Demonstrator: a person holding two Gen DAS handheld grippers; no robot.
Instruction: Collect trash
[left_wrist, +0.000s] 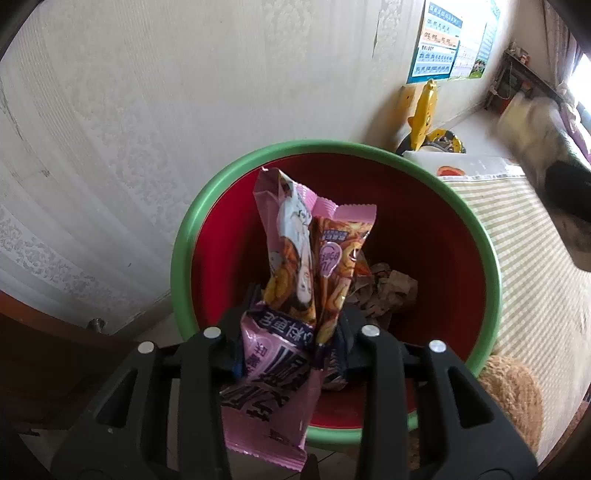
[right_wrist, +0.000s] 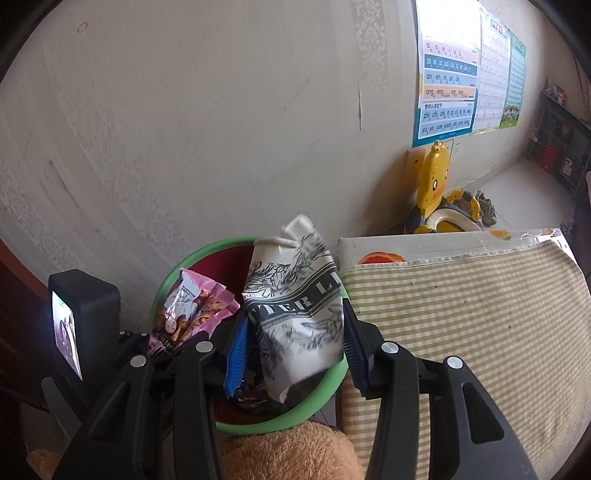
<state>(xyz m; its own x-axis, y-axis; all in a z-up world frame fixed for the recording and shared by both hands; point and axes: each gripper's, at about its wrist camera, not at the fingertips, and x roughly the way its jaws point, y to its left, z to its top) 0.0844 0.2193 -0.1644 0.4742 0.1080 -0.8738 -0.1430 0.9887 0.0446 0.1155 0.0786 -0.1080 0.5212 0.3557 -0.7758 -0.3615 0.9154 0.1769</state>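
Nearest the left wrist camera, the left gripper (left_wrist: 291, 332) is pinching two pink crinkled plastic snack wrappers (left_wrist: 295, 266) between its black fingers (left_wrist: 236, 332), the jaws set narrow with the film bunched between them. The wrappers are standing up over the mouth of the round red plastic bin with a green rim (left_wrist: 495, 280), so the trash is hanging right above where it belongs. Down in the bin, crumpled brown paper scraps (left_wrist: 384, 291) are already lying at the bottom.

Moving right, in the right wrist view, the right gripper (right_wrist: 295, 343) is carrying one white crumpled paper bag printed with black lettering (right_wrist: 299, 306). Its blue-padded fingers (right_wrist: 236, 350) are standing fairly wide; the right pad is touching the bag, while I cannot tell whether the left pad is. The bag is hanging over the near rim of the bin. To the right, a green-and-cream striped cloth (right_wrist: 461, 332) is covering a surface just beside the bin.

The step in hand looks like the drop. Next, both grippers will likely need to spread their jaws over the bin so everything falls inside, the paper bag shifted further in first.

Count: two grippers, two wrappers, one bag, one bin.
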